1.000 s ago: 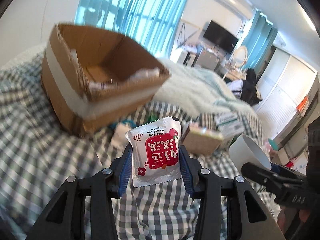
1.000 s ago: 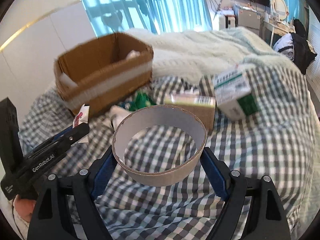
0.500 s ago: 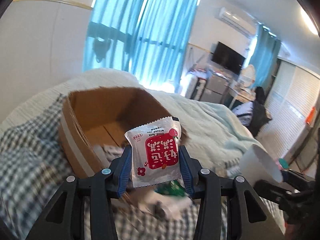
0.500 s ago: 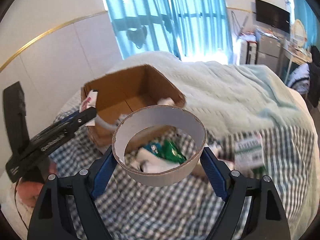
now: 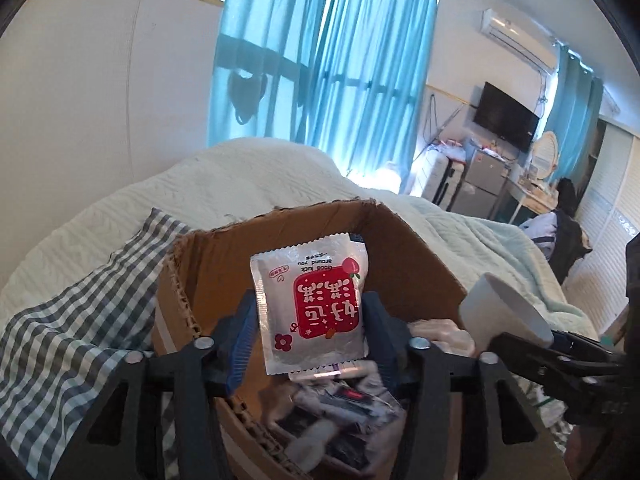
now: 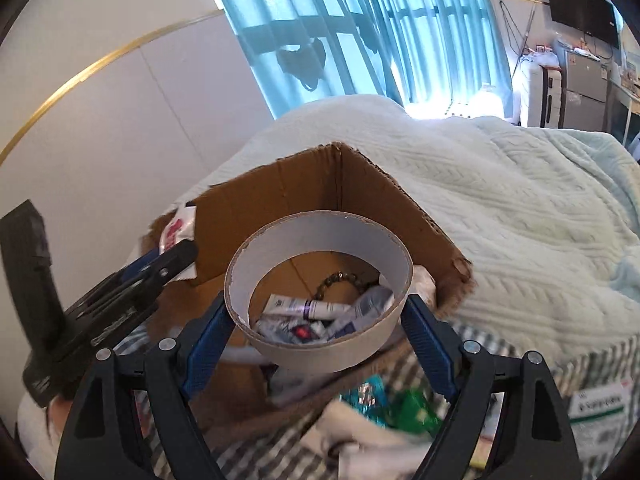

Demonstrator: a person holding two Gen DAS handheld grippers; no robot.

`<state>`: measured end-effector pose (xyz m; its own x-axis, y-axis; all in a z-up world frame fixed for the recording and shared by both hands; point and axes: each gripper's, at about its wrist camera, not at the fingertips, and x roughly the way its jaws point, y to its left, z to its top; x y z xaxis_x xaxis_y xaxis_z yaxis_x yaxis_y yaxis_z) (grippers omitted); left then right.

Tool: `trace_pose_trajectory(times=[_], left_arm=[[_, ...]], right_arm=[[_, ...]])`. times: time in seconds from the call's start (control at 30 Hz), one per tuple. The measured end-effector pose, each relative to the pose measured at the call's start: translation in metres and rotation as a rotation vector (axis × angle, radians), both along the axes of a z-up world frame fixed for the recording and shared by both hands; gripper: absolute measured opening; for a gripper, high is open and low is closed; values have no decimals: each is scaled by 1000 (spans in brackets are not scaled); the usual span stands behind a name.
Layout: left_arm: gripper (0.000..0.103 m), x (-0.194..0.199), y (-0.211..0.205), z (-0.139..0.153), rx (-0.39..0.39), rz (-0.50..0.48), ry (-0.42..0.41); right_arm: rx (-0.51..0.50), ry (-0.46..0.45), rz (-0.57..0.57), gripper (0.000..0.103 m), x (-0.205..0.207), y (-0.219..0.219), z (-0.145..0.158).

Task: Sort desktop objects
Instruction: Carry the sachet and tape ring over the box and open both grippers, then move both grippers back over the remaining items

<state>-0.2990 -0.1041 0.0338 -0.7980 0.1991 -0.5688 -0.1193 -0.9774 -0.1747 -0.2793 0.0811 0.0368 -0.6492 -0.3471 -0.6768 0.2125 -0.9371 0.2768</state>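
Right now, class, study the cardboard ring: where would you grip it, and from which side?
Take the cardboard ring by its outer wall at two opposite points, across its full width, coming in from the side with the open end tilted up. The wall is thin and curved, so pinching one edge would likely let it twist. The right gripper holds it this way, jaws on opposite sides.

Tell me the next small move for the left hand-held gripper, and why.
Probably just let its opening jaws finish releasing: the left hand-held gripper has the red snack sachet between them, already over the open cardboard box, so it should drop in.
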Motion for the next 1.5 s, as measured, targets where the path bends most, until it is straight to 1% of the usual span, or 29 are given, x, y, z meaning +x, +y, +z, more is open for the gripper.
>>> trace_pose_trajectory(times=[0.03,0.07,0.13,0.17,0.2,0.27,0.33,0.47,0.53,0.6,0.67,0.73,0.83,0.9,1.07,1.17,1.3,1.37,1.5], left_arm=[[69,1,1,0,-6,-10,13],[78,3,2,0,-12,-21,28],[85,6,3,2,-12,-30,42],[90,8,4,3,-15,-32,44],[92,8,5,4,-24,-28,43],[92,14,6,7,-36,-16,43],[92,23,7,10,-37,-9,40],[92,45,13,18,-25,-19,20],[92,61,21,25,-31,-40,33],[97,77,32,35,-50,-56,57],[98,92,42,42,-57,-75,75],[99,108,56,47,-58,-103,81],[100,128,81,49,-70,-149,75],[100,138,98,46,-87,-181,66],[102,160,131,36,-143,-205,59],[102,170,144,26,-142,-219,40],[102,179,153,9,-139,-221,-7],[102,183,157,1,-136,-225,-17],[102,185,166,-22,-137,-244,-67]], right_arm=[[14,11,-7,89,-2,-2,-4],[21,19,-16,93,-2,-3,-6],[32,40,-47,95,0,0,-7],[23,53,-52,95,6,3,-6],[19,59,-60,95,8,6,-4],[26,85,-91,95,18,14,4],[56,109,-111,96,34,22,14],[191,164,-172,98,77,36,34],[226,172,-187,100,96,42,41],[250,181,-199,101,116,50,49],[277,192,-211,102,136,58,55],[294,196,-227,102,149,66,60],[290,195,-248,102,172,81,62],[294,190,-266,102,184,90,61],[298,167,-291,102,207,109,49],[300,143,-309,102,217,122,36],[288,117,-330,102,228,138,22],[272,108,-338,102,229,144,16],[257,90,-343,102,228,152,5]])
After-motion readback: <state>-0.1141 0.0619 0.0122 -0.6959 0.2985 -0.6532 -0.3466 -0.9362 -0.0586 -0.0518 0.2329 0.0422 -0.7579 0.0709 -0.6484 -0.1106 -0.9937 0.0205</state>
